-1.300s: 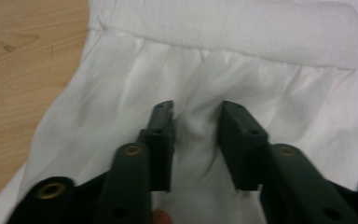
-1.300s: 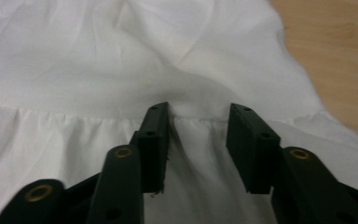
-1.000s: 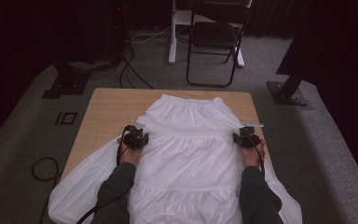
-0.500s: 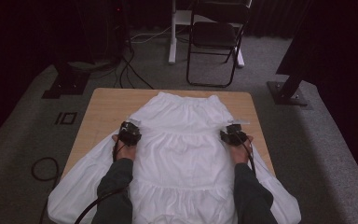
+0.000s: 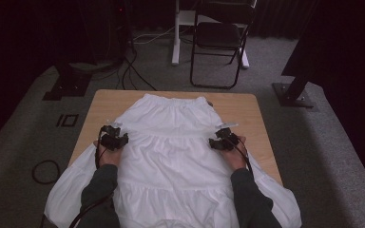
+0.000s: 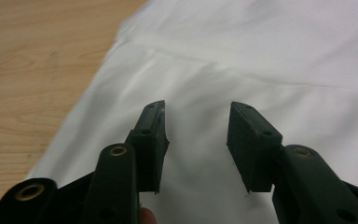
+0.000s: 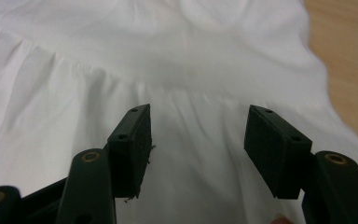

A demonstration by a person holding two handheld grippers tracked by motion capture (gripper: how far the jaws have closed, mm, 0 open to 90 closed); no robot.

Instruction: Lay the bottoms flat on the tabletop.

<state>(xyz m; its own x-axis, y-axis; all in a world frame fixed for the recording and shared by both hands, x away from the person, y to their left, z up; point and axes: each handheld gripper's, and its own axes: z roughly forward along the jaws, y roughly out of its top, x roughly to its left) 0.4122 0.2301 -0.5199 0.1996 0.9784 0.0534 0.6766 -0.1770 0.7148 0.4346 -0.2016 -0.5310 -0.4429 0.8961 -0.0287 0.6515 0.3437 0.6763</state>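
A white tiered skirt (image 5: 171,142) lies flat on the wooden table (image 5: 247,114), waistband at the far end and hem hanging over the near edge. My left gripper (image 5: 112,134) rests over the skirt's left edge, my right gripper (image 5: 224,135) over its right edge. In the left gripper view the left gripper (image 6: 196,109) is open above smooth cloth (image 6: 261,56). In the right gripper view the right gripper (image 7: 199,112) stands open over a gathered seam (image 7: 177,86). Both pairs of jaws have just been opening, with only flat cloth lying beneath the gaps.
Bare wood (image 6: 37,70) shows to the left of the skirt and a wider strip to its right. Beyond the table stand a black folding chair (image 5: 221,40) and a white stand (image 5: 177,33). Cables (image 5: 133,71) lie on the grey carpet.
Both grippers moved to the left across the table, and the skirt shifted left with them. Their jaws now stand wider apart, off the cloth.
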